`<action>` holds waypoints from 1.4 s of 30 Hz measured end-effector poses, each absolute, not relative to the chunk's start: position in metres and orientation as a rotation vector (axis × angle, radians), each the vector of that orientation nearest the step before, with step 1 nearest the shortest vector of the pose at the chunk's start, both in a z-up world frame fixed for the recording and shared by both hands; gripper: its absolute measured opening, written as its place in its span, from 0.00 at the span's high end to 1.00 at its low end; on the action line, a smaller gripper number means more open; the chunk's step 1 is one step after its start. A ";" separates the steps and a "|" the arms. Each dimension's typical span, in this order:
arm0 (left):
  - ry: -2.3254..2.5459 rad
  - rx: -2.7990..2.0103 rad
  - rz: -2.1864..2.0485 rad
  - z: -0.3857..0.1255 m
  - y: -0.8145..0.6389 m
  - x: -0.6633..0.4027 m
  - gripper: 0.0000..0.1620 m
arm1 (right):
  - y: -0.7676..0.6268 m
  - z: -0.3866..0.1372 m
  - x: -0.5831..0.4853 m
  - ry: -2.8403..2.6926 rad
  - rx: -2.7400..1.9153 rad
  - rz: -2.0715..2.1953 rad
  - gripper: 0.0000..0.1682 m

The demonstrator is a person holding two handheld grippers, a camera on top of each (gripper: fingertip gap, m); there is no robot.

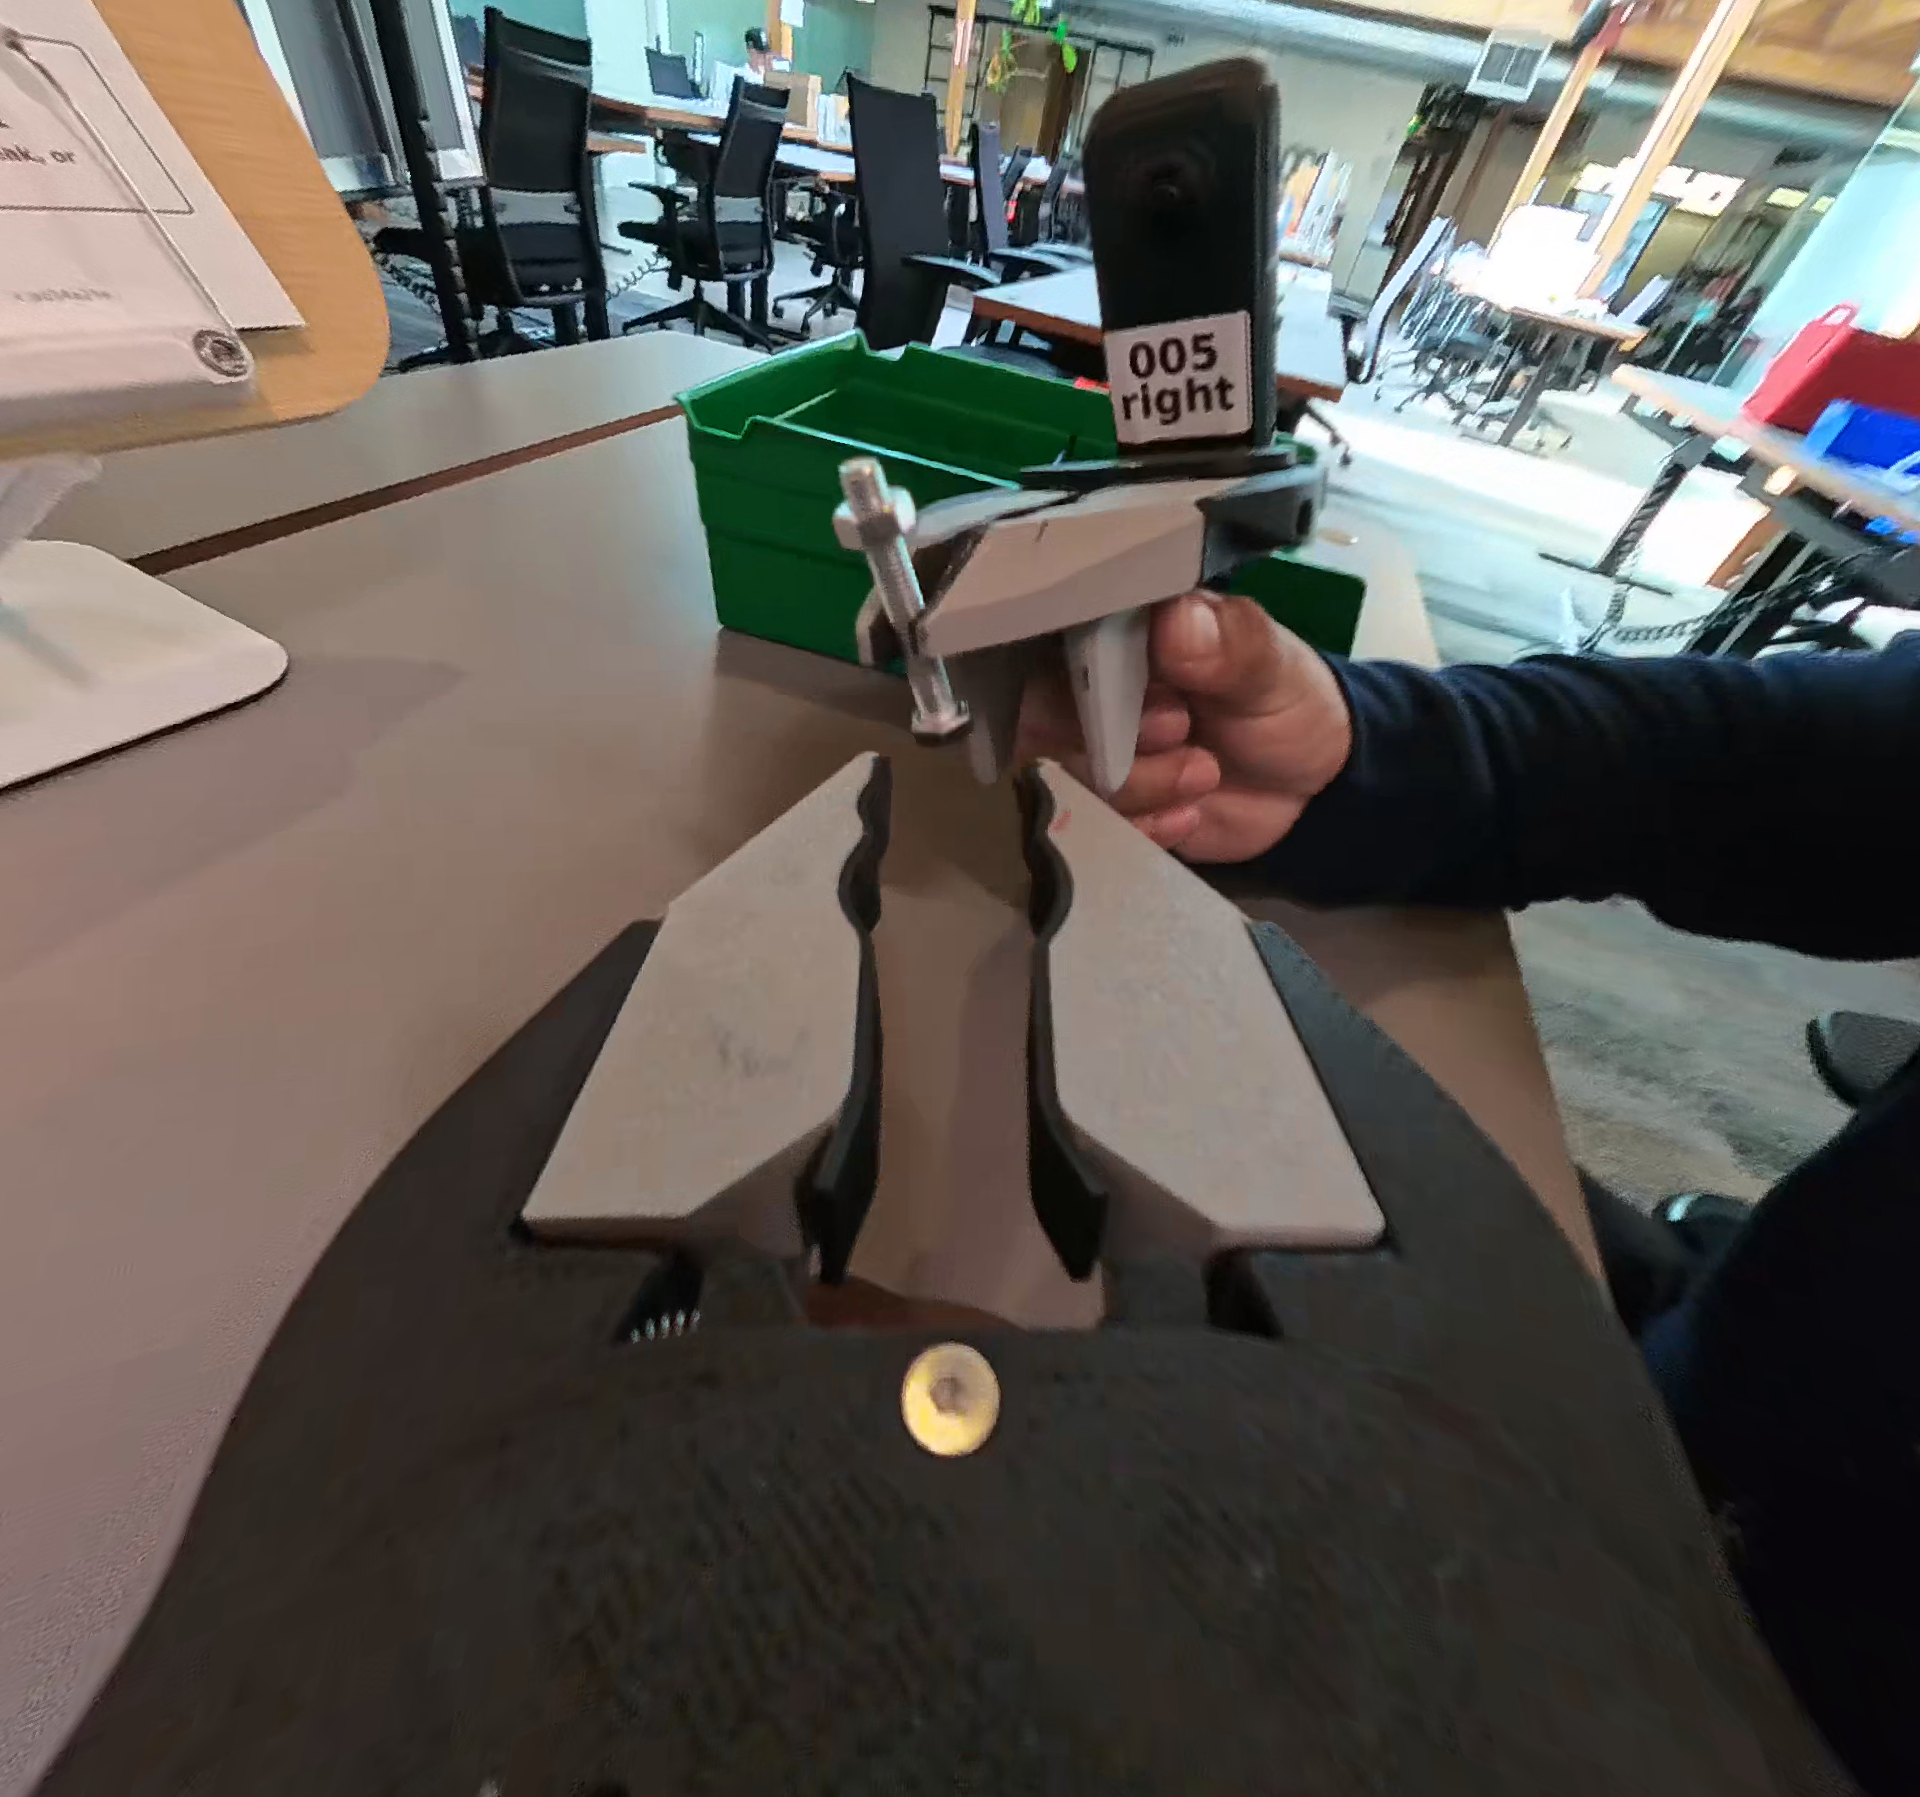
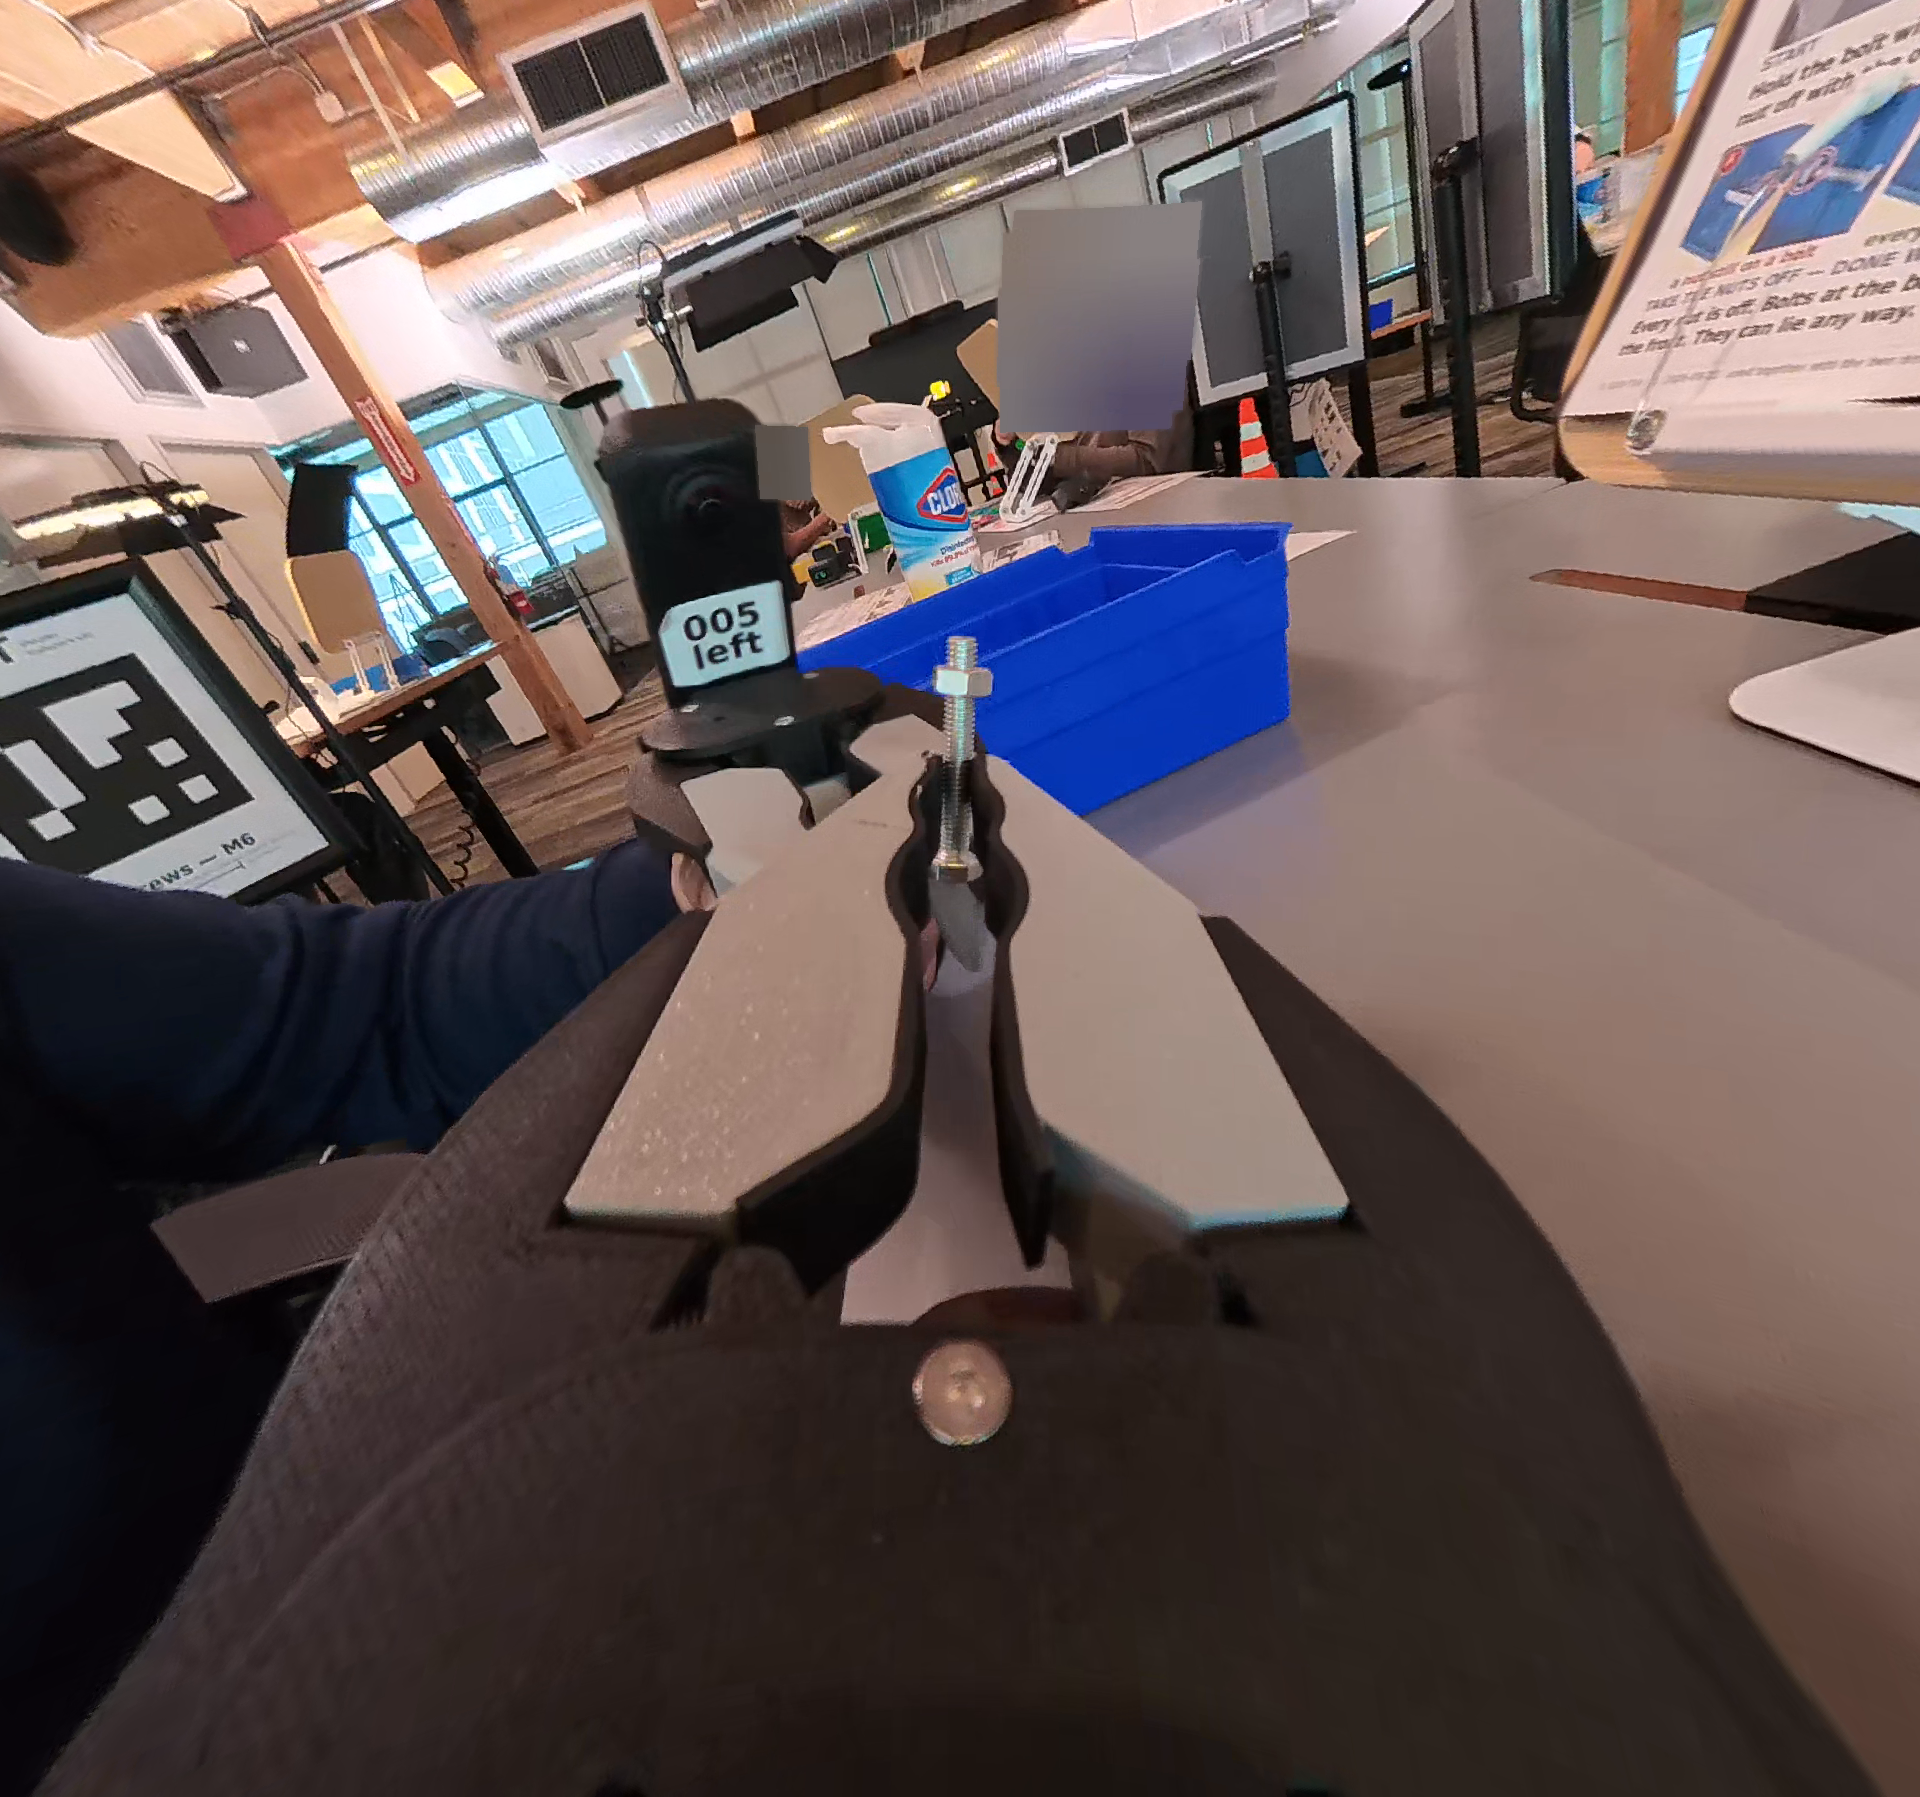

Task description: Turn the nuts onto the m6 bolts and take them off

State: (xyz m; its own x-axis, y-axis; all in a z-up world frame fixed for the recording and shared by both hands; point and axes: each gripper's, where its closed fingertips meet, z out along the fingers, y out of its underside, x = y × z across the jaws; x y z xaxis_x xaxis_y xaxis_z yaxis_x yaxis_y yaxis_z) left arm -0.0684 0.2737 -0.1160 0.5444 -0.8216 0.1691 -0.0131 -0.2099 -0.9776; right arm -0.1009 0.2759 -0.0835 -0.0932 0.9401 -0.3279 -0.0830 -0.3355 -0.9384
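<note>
Steel bolt [image 2: 954, 791] stood near upright, clamped at mid-shank between the grey fingers [image 2: 821, 926] of the right tool [image 2: 956, 812]. Hex head sat at the bottom, just below the grip. Nut [image 2: 961, 682] was threaded on near the top end, a few threads showing above it.

From the left wrist view, the same bolt [image 1: 899, 594] leaned slightly, top toward 11 o'clock, with the nut [image 1: 878, 516] up high and the head low, held above the desk [image 1: 416, 708]. Right tool [image 1: 914, 604] came in from 3 o'clock, gripped by a hand [image 1: 1216, 729] in a dark sleeve.

Left tool [image 1: 951, 791] was apart, nothing between its fingers [image 1: 748, 968]. Its tips sat just under the bolt head, at 6 o'clock from it; could not tell if they touched it.

Green bin [image 1: 883, 490] sat on the desk behind the right tool, at 12 o'clock in the left wrist view. Blue bin [image 2: 1091, 667] sat on the desk [image 2: 1507, 916] at 1 o'clock in the right wrist view, beyond the bolt. Left tool [image 2: 831, 781] showed at 11 o'clock there, close beside the right tool's tips, its tips hidden. White stand base [image 1: 114, 646] was at 9 o'clock in the left wrist view, with a printed sheet [image 1: 94, 147] above it.
</note>
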 end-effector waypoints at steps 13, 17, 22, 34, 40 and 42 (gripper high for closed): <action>0.682 -1.637 -0.825 -0.117 0.282 -0.074 0.96 | 0.275 -0.095 -0.107 -1.050 -1.364 1.498 0.98; 0.714 -1.657 -0.805 -0.124 0.281 -0.070 0.96 | 0.275 -0.094 -0.108 -1.048 -1.368 1.482 0.99; 0.733 -1.666 -0.786 -0.127 0.280 -0.068 0.95 | 0.274 -0.098 -0.106 -1.123 -1.367 1.366 0.99; 0.656 -1.598 -0.915 -0.110 0.277 -0.071 0.95 | 0.275 -0.088 -0.102 -1.056 -1.347 1.494 0.99; 0.637 -1.584 -0.969 -0.106 0.276 -0.072 0.98 | 0.272 -0.088 -0.103 -1.060 -1.346 1.522 0.99; 0.648 -1.585 -0.961 -0.106 0.275 -0.072 0.98 | 0.271 -0.088 -0.103 -1.071 -1.344 1.518 0.99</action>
